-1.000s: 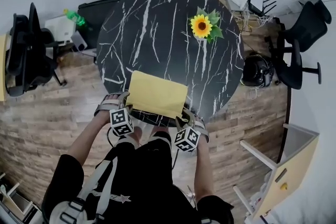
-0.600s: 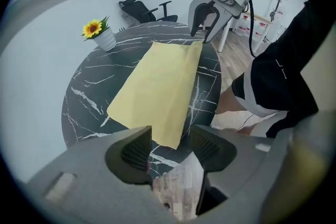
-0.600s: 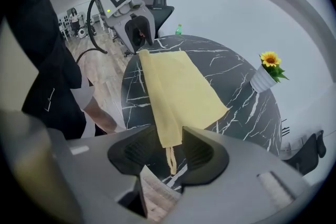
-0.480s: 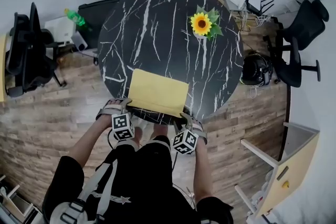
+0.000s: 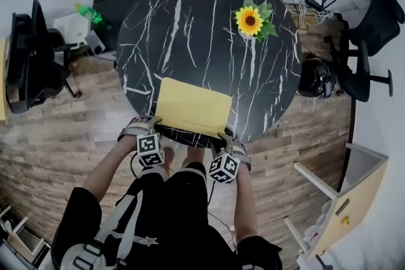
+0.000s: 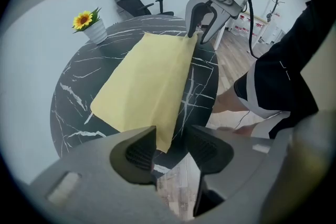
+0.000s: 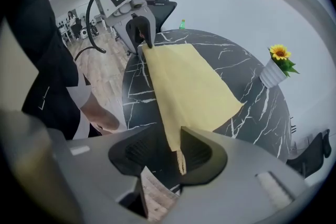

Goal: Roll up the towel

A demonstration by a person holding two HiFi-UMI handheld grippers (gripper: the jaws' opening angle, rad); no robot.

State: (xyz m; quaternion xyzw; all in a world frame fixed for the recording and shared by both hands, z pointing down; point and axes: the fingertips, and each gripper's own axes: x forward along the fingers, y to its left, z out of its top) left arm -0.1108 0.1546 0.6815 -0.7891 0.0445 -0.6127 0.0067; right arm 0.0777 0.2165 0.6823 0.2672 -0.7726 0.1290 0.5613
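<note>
1. The camera on my head looks steeply down from high above. It takes in the whole round table (image 5: pixel 190 22) and the floor (image 5: pixel 63 129) around it.
2. The camera on my left gripper (image 6: pixel 170 141) sits close behind the jaws. It looks low along the table's near edge toward my right gripper (image 6: pixel 198 34).
3. The camera on my right gripper rides the same way and faces back along that edge toward my left gripper.
4. All three views share the table, the yellow towel (image 5: pixel 192 105) and the sunflower pot (image 5: pixel 252 21). Each gripper camera also catches the other gripper.
</note>
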